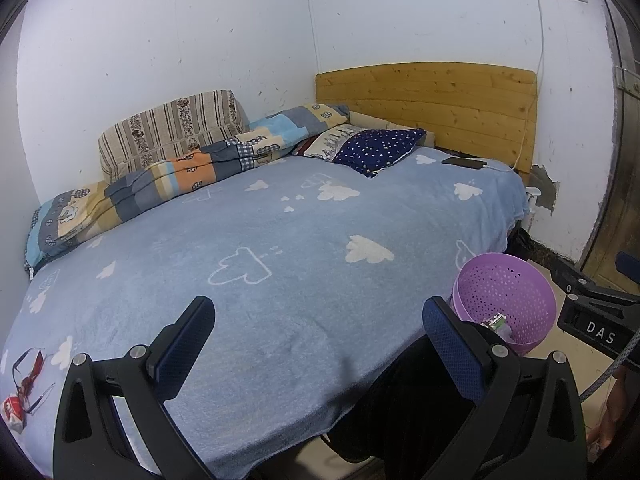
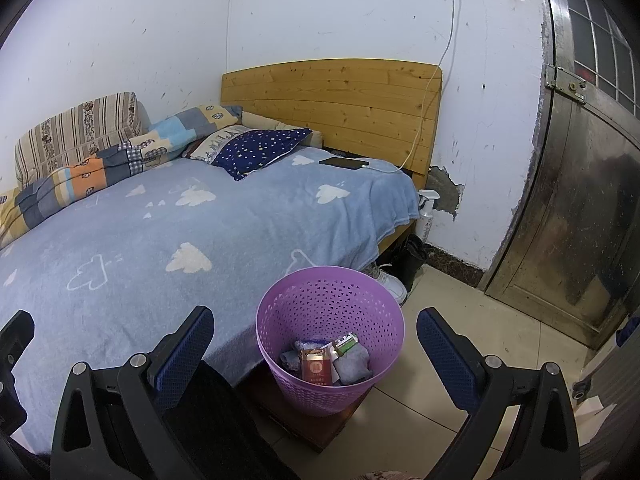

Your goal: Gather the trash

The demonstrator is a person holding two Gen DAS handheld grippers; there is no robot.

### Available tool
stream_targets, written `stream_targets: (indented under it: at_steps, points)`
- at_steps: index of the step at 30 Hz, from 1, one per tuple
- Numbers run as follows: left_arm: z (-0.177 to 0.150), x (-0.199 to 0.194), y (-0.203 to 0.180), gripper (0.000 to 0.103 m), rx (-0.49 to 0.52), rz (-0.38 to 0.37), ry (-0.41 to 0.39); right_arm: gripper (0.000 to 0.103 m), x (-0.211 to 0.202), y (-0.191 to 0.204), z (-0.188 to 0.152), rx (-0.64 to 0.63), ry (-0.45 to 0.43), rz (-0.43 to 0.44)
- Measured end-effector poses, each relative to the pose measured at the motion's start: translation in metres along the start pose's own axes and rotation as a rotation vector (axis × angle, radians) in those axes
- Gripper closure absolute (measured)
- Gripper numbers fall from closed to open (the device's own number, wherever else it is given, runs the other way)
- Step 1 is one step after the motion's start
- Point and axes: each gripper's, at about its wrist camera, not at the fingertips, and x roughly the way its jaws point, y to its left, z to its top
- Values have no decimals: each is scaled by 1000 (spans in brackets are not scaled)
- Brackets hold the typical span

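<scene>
A purple perforated waste basket (image 2: 332, 344) stands on a low dark stand beside the bed; it holds a red cigarette pack (image 2: 316, 370), a green-and-white carton and grey crumpled pieces. It also shows in the left wrist view (image 1: 506, 304). Red-and-white crumpled trash (image 1: 20, 400) lies on the blue blanket's near left corner. My left gripper (image 1: 318, 344) is open and empty above the bed's near edge. My right gripper (image 2: 314, 356) is open and empty, facing the basket.
The bed (image 1: 280, 248) has a blue cloud blanket, a patchwork quilt (image 1: 160, 176), pillows and a charging phone (image 2: 344, 163) near the wooden headboard. Shoes (image 2: 390, 282) and a spray bottle (image 2: 426, 214) sit by the wall. A metal door (image 2: 580, 200) stands at right.
</scene>
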Motion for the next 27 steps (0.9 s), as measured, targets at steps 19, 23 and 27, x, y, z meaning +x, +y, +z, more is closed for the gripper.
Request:
stream_targets:
  at_steps: [19,23,27]
  points:
    - [2,-1,-3,0,-4,4,-4,1,0,0,1,-11,0,4]
    - [2,-1,1,0,-22,-8,11,1,-1,2,3,-19,-3,10]
    - [3,7,20,0,-91,10,49,1,2,11,11,-47,-15,41]
